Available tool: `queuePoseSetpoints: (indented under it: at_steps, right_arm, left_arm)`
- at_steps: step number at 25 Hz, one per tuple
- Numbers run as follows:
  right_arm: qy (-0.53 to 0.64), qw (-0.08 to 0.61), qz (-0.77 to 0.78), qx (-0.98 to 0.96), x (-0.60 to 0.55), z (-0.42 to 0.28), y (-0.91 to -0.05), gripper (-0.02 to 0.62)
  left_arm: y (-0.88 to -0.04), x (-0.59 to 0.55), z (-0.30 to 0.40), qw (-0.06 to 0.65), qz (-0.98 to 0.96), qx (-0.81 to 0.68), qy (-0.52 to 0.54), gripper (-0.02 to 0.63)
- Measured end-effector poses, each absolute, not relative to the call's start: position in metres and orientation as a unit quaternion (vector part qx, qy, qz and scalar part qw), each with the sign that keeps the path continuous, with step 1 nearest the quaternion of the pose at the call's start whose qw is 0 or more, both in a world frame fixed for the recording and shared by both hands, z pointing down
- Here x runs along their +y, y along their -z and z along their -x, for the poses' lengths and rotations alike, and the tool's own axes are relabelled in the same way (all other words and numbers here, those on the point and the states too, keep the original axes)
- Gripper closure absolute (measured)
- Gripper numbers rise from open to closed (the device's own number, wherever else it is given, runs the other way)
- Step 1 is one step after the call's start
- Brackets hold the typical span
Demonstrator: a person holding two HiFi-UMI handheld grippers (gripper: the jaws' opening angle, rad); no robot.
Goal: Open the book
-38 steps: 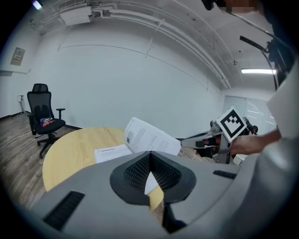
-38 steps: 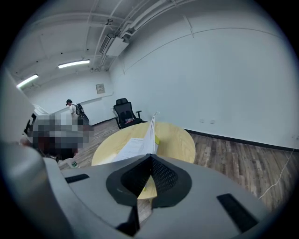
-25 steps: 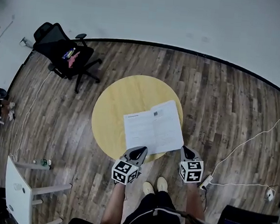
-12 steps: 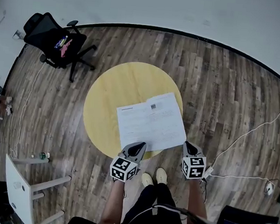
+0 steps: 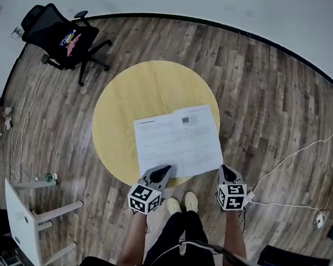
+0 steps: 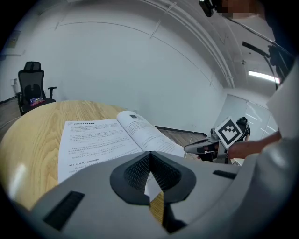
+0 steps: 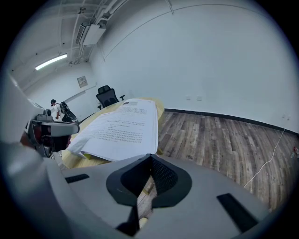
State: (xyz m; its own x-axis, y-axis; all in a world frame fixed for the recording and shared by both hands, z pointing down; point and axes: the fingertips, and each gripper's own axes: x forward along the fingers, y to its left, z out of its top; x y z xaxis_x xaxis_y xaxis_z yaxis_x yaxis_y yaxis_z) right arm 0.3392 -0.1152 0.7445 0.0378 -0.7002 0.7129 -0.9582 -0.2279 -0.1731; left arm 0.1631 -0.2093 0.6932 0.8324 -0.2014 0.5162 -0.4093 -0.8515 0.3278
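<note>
Round yellow table [image 5: 129, 97], black office chair [image 5: 61, 39], wooden floor [image 5: 262, 97]

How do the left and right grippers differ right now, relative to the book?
Left gripper has its tip at the near edge of the open book, above the table; right gripper sits just off the book's near right corner, past the table's edge. Behind the left gripper's jaws you see page and tabletop; behind the right gripper's, floor. Shared: both have their jaws together with nothing between them.
</note>
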Motion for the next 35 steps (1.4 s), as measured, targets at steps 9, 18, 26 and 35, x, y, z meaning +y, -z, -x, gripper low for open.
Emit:
queuePoseSetpoints:
  at_steps: [9, 18, 26, 35]
  right_arm:
    - [-0.359, 0.177, -0.702, -0.589, -0.116, -0.340, -0.752, 0.589]
    - [-0.369, 0.159, -0.711, -0.577, -0.114, -0.338, -0.754, 0.379]
    - [-0.369, 0.160, -0.712, -0.576, -0.113, -0.337, -0.742, 0.379]
    - [-0.309, 0.178, -0.721, -0.593, -0.120, -0.323, -0.695, 0.510]
  left_arm:
    - [-0.701, -0.215, -0.158, 0.228, -0.928, -0.170, -0.242, 0.606]
    - [-0.703, -0.214, -0.153, 0.239, -0.926, -0.173, -0.237, 0.606]
    - [-0.697, -0.213, -0.146, 0.237, -0.927, -0.176, -0.233, 0.606]
    - [-0.671, -0.215, -0.127, 0.228, -0.931, -0.189, -0.212, 0.604]
